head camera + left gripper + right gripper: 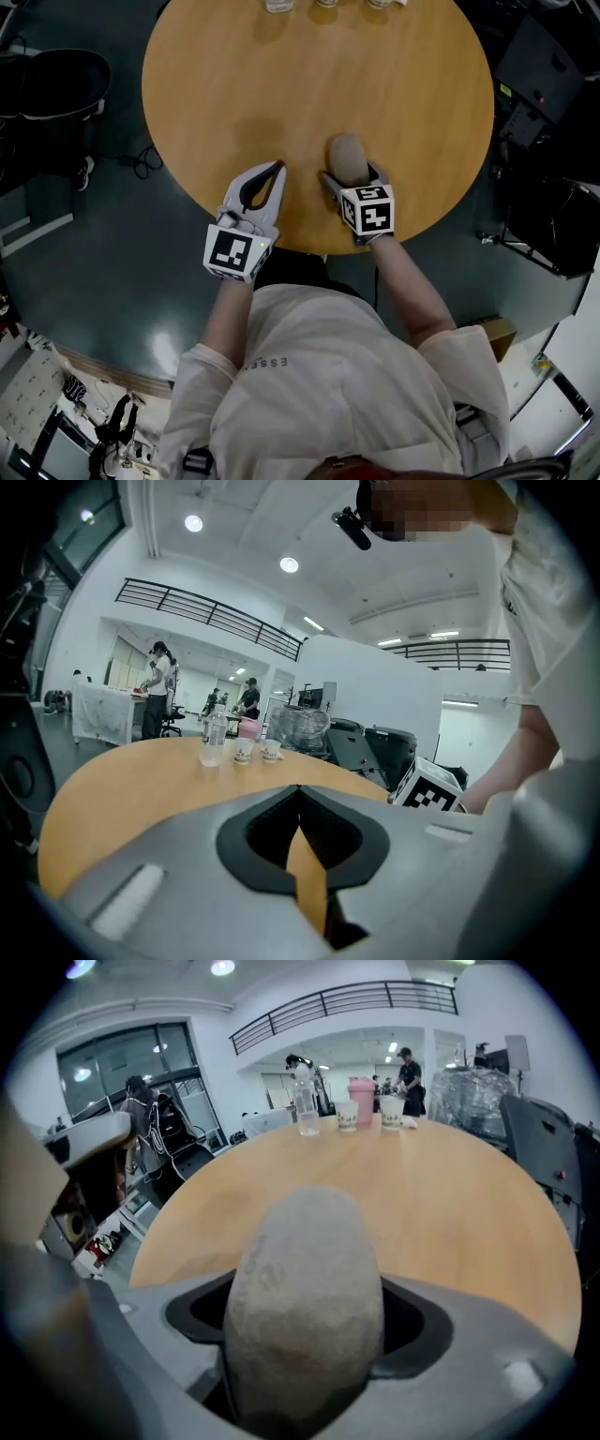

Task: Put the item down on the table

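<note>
Grey-beige, matt and rough-skinned, the item (305,1307) is an oval lump like a stone or potato; which one cannot be told.

Location: it is over the near edge of the round wooden surface (281,84), right of centre. It is held in the right hand-held gripper (350,174). No view shows whether its underside touches the surface.

Right hand-held gripper: the jaws are closed on the item's thick lower part, one on each flank. The rounded end projects forward beyond the jaws.

Left hand-held gripper (280,169): the jaws are brought together at the tips with nothing between them. It sits at the near edge, just beside the right one and apart from the item.

Handling, as a judgement: the item looks rigid and fairly dense, not fragile. The rough skin should give good friction, so slip is unlikely. The curved flanks offer small contact patches, so the best hold is across the widest part, as now. Being rounded, it may rock or roll once released. It should be lowered until it lies on its long side, and only then let go.

Other: a bottle (305,1110) and cups (348,1115) stand at the far edge, well apart.
</note>
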`<state>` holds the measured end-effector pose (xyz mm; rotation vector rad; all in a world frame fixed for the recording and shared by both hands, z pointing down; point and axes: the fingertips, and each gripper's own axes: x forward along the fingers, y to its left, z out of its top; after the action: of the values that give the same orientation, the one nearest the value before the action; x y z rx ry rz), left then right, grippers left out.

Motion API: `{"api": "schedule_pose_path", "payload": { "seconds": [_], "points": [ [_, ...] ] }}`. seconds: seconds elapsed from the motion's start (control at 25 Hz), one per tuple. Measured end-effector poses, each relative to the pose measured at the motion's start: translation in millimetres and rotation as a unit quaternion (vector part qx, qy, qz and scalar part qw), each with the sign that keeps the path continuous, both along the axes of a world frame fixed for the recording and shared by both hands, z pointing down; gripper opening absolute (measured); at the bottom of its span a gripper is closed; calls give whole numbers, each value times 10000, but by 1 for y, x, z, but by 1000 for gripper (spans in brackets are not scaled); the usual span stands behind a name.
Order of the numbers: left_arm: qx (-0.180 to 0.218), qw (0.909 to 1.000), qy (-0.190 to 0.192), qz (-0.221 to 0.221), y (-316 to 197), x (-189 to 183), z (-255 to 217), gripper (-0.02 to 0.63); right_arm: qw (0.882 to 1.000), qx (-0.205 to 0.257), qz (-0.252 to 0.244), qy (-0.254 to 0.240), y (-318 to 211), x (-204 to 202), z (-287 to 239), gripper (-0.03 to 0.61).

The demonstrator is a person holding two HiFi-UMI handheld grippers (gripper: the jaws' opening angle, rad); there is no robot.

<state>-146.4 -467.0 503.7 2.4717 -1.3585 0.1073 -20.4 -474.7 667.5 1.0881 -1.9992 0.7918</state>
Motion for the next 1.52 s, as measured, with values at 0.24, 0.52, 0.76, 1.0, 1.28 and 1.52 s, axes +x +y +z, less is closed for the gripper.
{"api": "schedule_pose_path", "payload": {
  "seconds": [0.24, 0.52, 0.76, 1.0, 1.28, 1.52],
  "points": [
    [-95, 9998, -100, -115, 4, -8, 12, 11, 9997, -33, 171, 144, -3, -2, 4, 393],
    [-149, 9998, -101, -90, 19, -1, 10, 11, 9992, 269, 295, 41, -2, -3, -8, 433],
    [188, 9998, -115, -31, 26, 12, -17, 11, 9915, 1096, 516, -469, -3, 10, -80, 434],
    [707, 9974, -162, -26, 44, 21, -65, 11, 9530, 2821, 652, -891, 10, 33, -182, 214],
    [1211, 9924, -226, -29, 84, 43, -108, 11, 9233, 3535, 892, -1207, 50, 69, -244, -14],
    [1433, 9892, -265, -135, 132, 66, -127, 11, 9165, 3711, 742, -1296, 100, 95, -262, -14]
  ]
}}
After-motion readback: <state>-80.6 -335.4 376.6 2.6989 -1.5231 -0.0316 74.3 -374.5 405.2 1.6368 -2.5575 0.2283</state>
